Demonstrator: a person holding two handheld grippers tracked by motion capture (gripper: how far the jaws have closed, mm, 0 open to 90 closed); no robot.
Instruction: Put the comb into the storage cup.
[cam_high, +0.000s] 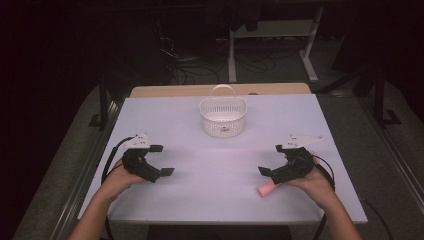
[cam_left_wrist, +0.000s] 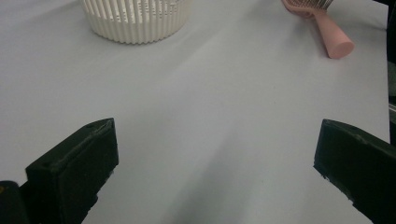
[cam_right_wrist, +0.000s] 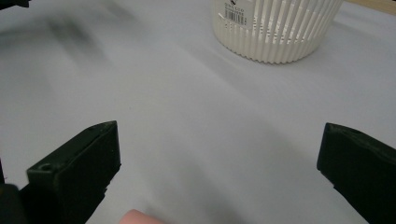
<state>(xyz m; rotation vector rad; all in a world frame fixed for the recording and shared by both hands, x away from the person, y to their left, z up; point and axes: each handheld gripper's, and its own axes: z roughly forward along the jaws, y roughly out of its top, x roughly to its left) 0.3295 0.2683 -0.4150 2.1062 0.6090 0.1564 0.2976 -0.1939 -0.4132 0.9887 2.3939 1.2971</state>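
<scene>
Lying just beneath the right gripper (cam_high: 272, 160), jaws apart and empty, a pink hairbrush (cam_high: 266, 190).

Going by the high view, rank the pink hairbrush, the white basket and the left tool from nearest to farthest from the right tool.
1. Pink hairbrush: right beside the right tool, its handle poking out just below it at the table's near edge.
2. White basket: up and to the left, near the table's far edge.
3. Left tool: across the table on the left side.

White table (cam_high: 220, 200), dim room, dark floor with cables (cam_high: 200, 70); perhaps a desk frame (cam_high: 270, 35) behind
</scene>
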